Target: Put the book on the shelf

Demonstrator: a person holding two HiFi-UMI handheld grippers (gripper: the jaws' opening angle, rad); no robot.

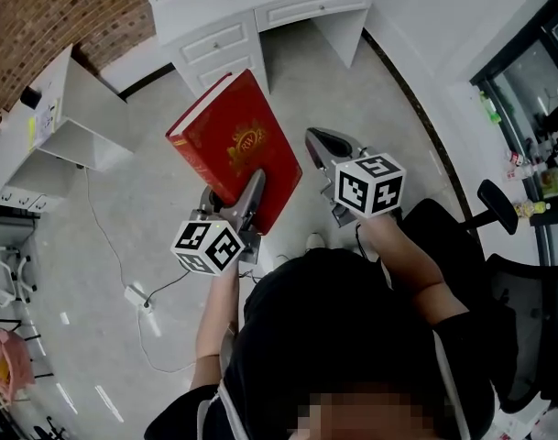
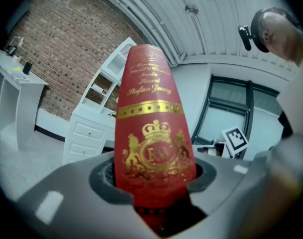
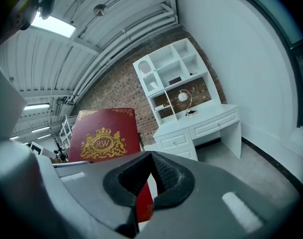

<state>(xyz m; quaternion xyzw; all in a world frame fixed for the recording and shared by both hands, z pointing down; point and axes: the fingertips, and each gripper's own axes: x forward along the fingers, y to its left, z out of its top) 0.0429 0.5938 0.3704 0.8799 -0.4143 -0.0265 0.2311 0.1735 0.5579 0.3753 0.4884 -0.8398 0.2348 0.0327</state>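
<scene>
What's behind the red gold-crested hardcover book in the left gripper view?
Left of the book, a white drawer-and-shelf unit against a brick wall; anything directly behind its cover is hidden.

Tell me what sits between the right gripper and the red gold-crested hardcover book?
Nothing: the head view shows only grey floor in the gap between right gripper and red hardcover book, which the left gripper clamps.

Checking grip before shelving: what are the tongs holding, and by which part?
Left tongs clamp the red book by its near edge; right tongs are shut, empty.
</scene>
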